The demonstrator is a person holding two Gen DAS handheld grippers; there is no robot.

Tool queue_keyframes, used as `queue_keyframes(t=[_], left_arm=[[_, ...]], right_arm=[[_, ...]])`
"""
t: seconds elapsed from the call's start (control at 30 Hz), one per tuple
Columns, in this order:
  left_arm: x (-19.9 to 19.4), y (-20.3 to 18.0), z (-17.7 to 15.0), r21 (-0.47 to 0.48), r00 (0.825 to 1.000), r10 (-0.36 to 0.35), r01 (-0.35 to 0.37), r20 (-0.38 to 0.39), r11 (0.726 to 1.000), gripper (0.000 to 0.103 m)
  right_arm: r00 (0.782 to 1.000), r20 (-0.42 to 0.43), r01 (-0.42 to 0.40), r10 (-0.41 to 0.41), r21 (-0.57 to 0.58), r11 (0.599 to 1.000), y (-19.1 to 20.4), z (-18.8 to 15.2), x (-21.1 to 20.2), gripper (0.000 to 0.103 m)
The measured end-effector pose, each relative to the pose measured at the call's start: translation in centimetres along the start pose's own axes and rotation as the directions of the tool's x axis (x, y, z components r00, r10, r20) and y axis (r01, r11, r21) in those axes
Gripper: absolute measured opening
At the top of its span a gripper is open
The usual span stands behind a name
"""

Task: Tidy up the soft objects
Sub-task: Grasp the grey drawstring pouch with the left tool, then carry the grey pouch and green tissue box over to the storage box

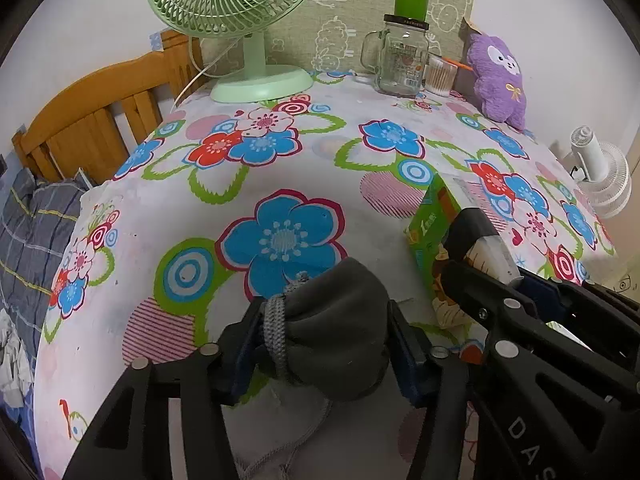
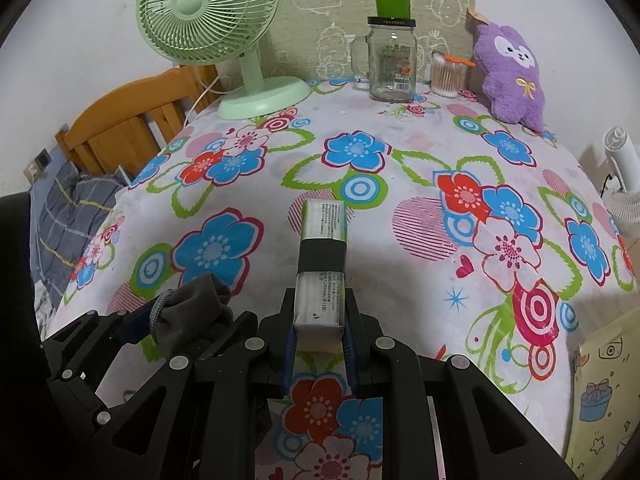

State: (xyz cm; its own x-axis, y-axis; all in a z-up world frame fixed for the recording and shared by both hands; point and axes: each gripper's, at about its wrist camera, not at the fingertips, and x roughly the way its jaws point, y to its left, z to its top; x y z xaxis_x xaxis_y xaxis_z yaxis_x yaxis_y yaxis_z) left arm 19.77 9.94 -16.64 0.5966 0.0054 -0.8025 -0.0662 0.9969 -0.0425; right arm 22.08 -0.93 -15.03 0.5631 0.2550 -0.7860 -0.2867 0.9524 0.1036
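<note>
Right now the left gripper (image 1: 320,344) is clamped on a grey drawstring pouch (image 1: 336,320), its pads pressing both sides, cord (image 1: 276,328) bunched at the left pad. Beside it, the right gripper (image 2: 318,330) is closed tight on a green tissue pack (image 2: 322,248) with a black band around it, the pack sticking out forward over the floral tablecloth (image 1: 280,168). Both are held low, near the front edge. At the back: green desk fan (image 1: 236,8), glass mason jar (image 1: 402,60), cotton-swab tub (image 1: 440,76), purple plush toy (image 1: 500,80) leaning on the wall.
</note>
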Motion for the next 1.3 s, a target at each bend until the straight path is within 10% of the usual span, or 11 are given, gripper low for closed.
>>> queue_keyframes(t=[1.3], left_arm=[[-9.2,-3.1,-1.6,-0.021,0.993,-0.009,0.011,0.114,1.0,0.052]], right_arm=[[0.994,0.11,0.009,-0.004,-0.043,0.999,-0.4,-1.7,-10.2,0.023]])
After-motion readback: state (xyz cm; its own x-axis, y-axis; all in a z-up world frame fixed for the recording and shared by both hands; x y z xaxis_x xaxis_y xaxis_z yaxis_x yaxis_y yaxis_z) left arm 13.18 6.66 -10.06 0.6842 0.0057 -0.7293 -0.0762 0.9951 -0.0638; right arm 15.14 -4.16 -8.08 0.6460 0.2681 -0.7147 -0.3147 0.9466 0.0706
